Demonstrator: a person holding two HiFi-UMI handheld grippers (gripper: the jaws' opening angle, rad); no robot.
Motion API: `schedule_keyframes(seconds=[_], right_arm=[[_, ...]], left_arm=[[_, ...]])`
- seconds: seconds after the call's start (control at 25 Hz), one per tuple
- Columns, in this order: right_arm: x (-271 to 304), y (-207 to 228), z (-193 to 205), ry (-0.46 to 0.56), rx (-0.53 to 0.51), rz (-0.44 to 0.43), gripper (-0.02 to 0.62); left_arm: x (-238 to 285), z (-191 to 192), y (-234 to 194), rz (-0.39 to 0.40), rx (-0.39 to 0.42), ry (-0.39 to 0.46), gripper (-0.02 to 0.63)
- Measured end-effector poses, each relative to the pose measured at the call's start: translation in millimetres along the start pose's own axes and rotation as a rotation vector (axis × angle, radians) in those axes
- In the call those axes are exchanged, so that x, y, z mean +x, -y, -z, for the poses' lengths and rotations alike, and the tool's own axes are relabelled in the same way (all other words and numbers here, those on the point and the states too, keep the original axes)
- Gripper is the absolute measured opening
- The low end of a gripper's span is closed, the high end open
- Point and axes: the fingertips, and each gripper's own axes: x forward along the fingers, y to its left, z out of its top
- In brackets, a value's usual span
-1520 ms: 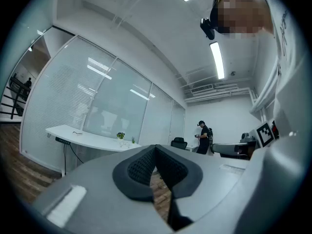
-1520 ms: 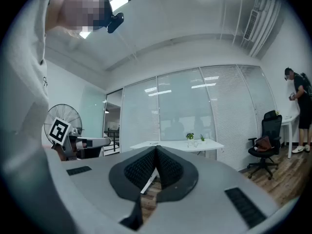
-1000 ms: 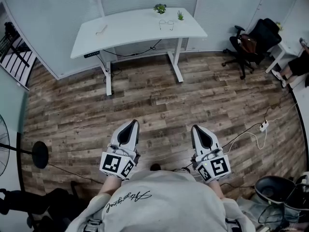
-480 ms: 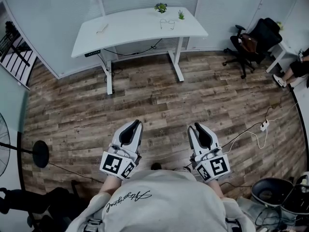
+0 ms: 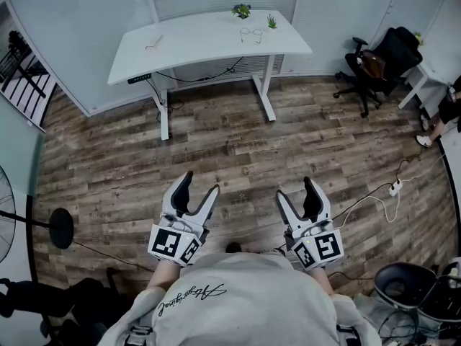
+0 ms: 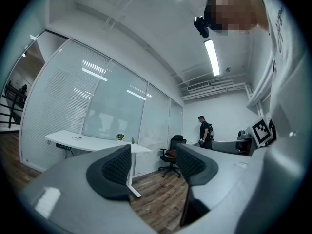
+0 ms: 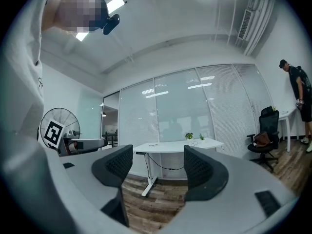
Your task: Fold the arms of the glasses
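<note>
We stand well back from the white desk (image 5: 202, 45), both tools held level out in front of us over the wooden floor (image 5: 238, 143). The left tool (image 5: 199, 184) and the right tool (image 5: 297, 189) have just been opening, and now both sets of jaws stand wide apart with nothing between them. The glasses (image 5: 250, 33) lie far off on the desk, towards its right end, near two small potted plants (image 5: 242, 10). They are too small from here to tell how the arms sit. By our reckoning, folding hasn't begun; this is the approach. Next we need to close in on the desk, steady the frame with one tool and swing an arm inward with the other.
</note>
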Motion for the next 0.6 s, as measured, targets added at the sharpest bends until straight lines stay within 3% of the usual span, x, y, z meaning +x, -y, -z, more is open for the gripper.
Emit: schedule_keyframes(seconds=[0.16, 0.32, 0.6], right_arm=[[2.4, 4.0, -0.2, -0.004, 0.003, 0.013, 0.356], [3.0, 4.1, -0.4, -0.002, 0.01, 0.02, 0.394], [3.4, 1.7, 0.5, -0.008, 0.015, 0.031, 0.399]], left_arm=[[2.8, -2.4, -3.4, -0.013, -0.002, 0.004, 0.35], [2.3, -2.3, -2.2, -0.016, 0.002, 0.005, 0.367], [-2.1, -4.8, -8.0, -0.015, 0.0, 0.011, 0.37]])
